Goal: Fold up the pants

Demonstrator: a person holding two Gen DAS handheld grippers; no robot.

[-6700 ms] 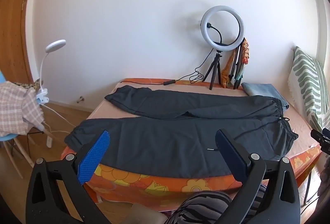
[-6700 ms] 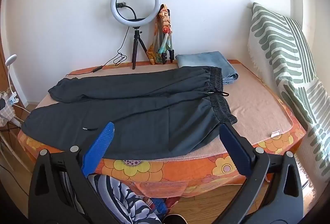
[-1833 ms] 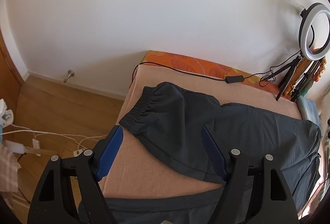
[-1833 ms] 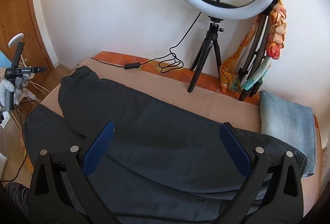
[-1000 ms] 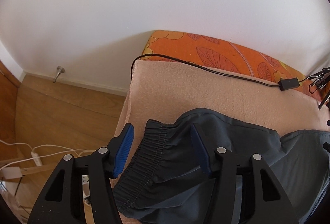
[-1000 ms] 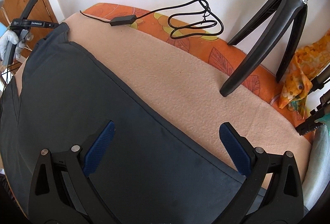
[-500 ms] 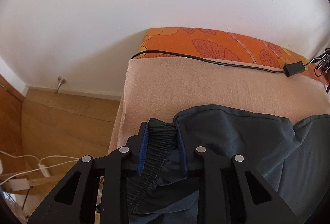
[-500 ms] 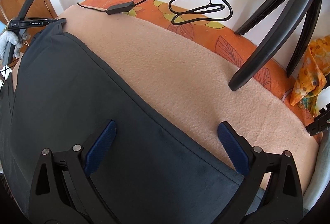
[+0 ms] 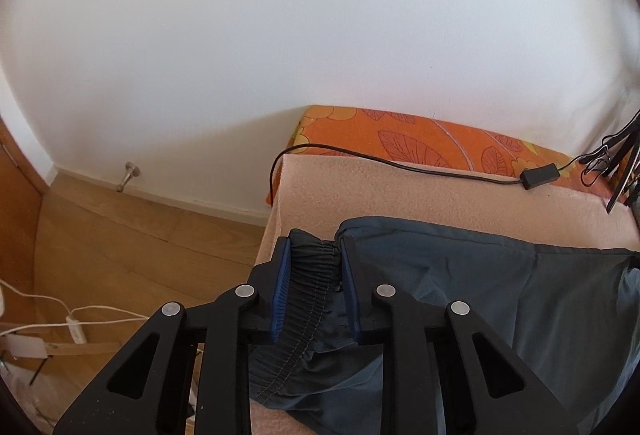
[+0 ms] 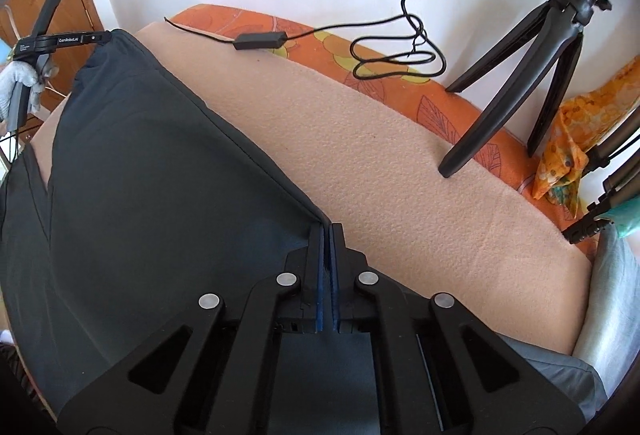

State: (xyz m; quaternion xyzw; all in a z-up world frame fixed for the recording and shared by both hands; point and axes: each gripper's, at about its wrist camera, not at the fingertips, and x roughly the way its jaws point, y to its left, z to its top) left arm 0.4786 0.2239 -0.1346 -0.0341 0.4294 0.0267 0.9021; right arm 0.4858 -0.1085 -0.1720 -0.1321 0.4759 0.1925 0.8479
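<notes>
Gripping the gathered cuff (image 9: pixel 310 271), the left gripper (image 9: pixel 314 247) is clamped on the pants (image 9: pixel 500 299). Right gripper (image 10: pixel 326 229) pinches their far edge, jaws nearly together, over the blanket (image 10: pixel 400 163).

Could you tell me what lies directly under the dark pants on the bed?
The pants lie on a peach fleece blanket, which covers an orange floral bedcover. What sits beneath the pants' middle is hidden by the fabric.

Bed (image 10: pixel 404 83) with orange floral cover, peach fleece blanket (image 10: pixel 392 171) on top. On the blanket: dark pants (image 10: pixel 152 171) spread flat, tripod (image 10: pixel 520 75) foot near the far edge. Black cable (image 9: pixel 440 171) with inline switch (image 9: pixel 539 175) runs along the blanket's wall-side edge.
</notes>
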